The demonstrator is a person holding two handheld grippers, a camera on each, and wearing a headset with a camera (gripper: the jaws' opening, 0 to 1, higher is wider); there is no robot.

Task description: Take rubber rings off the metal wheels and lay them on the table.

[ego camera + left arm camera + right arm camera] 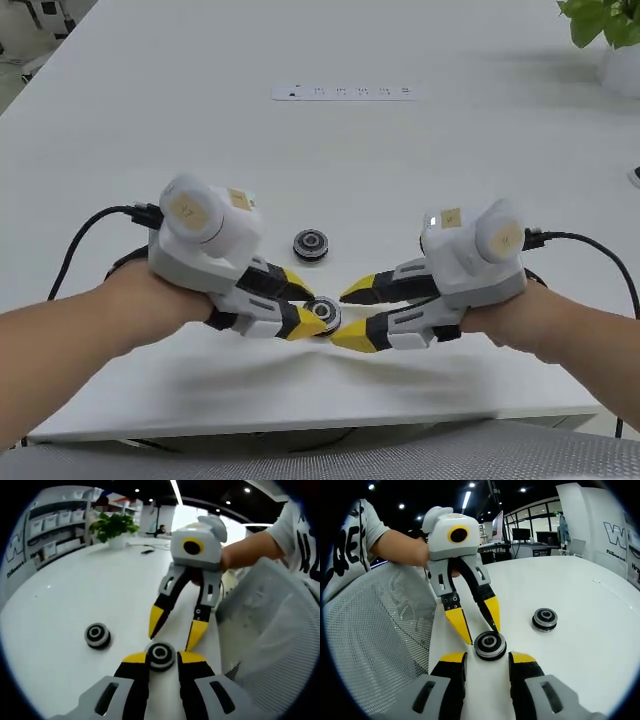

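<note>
Stripping the ring (490, 658) off the near wheel (323, 312) looks like the step in hand. That wheel is at the near edge of the bench (450, 150), centre, btwn the two grippers; can't tell if it rests on the bench or is just lifted. L gripper (161, 658) comes in from the left, its fingers (134, 659) pinching the wheel by its sides. R gripper (487, 657) faces it from the right, fingers (522, 658) spread wider than the wheel, tips just short of it. 2nd wheel (310, 244) lies flat a bit farther in, ring on.

To do it well, imo: L's pinch seems to sit on the rubber itself, which may trap it, so a firm hold w/ one side of the ring left free is better. Then hook one R tip under the ring's edge and roll it over the rim, no yanking. Risk: wheel twisting out of the pinch.

Wheel: small round disc, shiny metal hub, bearing-like centre. Ring: black matte band round it, prob. stretchy & grippy. Bench: smooth, white, slick. Finger tips: yellow, tapered, hard-looking.
</note>
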